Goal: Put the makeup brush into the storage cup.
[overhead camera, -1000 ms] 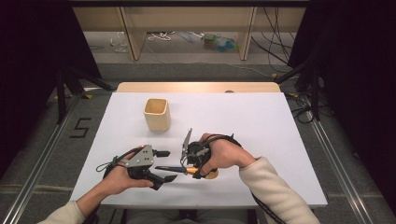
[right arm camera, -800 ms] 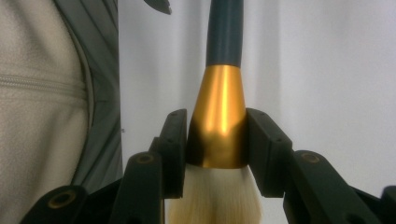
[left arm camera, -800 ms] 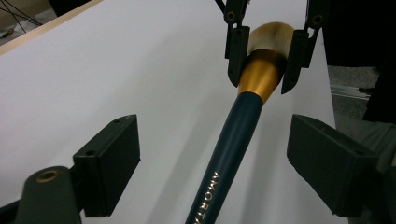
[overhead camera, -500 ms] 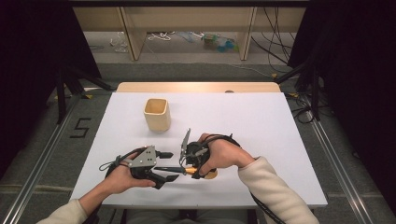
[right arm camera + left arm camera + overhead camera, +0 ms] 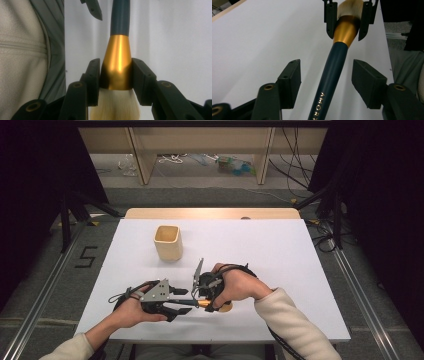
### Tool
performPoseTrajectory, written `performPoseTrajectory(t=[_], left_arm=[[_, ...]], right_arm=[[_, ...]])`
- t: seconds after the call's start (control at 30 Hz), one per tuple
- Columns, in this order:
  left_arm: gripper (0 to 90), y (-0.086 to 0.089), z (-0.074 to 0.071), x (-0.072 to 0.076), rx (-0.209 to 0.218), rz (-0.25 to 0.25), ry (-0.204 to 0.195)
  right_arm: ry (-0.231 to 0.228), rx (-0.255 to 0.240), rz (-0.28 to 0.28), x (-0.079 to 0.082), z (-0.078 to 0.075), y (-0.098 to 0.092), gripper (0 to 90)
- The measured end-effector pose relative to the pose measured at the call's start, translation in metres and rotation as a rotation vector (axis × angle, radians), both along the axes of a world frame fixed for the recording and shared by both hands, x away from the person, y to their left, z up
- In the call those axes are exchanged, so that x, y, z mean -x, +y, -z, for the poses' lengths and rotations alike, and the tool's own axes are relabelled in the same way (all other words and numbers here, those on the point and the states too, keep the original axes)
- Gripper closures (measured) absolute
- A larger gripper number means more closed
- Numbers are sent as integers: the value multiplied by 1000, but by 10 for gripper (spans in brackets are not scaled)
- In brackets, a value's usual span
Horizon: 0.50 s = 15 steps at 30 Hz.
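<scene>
Near the bench's [image 5: 280,245] front edge, the right tool [image 5: 116,75] pinches the brush [image 5: 331,75] by its gold collar. The left tool [image 5: 325,75], just been closing, stands spread around the dark handle without touching; a handover seems under way, and it must next pinch fully.

The makeup brush [image 5: 117,65] has a dark teal handle with gold lettering, a shiny gold ferrule and pale cream bristles. Both grippers are black, the left gripper [image 5: 181,301] topped by a grey plate. The table [image 5: 280,250] is white with a light wood edge at twelve o'clock; the square cup [image 5: 168,242] is pale beige.
</scene>
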<state>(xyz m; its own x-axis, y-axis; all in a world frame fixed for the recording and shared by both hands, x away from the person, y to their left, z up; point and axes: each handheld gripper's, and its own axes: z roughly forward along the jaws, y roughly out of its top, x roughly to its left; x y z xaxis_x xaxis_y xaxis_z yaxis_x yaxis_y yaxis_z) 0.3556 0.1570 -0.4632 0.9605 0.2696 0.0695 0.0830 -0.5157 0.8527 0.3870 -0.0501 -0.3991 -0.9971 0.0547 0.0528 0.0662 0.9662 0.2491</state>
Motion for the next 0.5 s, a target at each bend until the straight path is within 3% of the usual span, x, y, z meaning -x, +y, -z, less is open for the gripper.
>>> performPoseTrajectory(t=[0.1, 0.23, 0.3, 0.4, 0.5], left_arm=[[465, 0, 1, 0, -29, 17, -8], [516, -1, 3, 0, -35, 24, -2], [541, -1, 3, 0, -48, 34, -4], [574, -2, 4, 0, -54, 37, 1], [607, -2, 4, 0, -74, 45, -7]], right_arm=[[1, 2, -5, 0, 0, 0, 618], [1, 6, -11, 0, 1, 1, 619], [-23, 18, -32, -2, 1, 1, 619], [9, 33, 19, 2, -1, 2, 619], [0, 12, -17, 0, 1, 3, 619]])
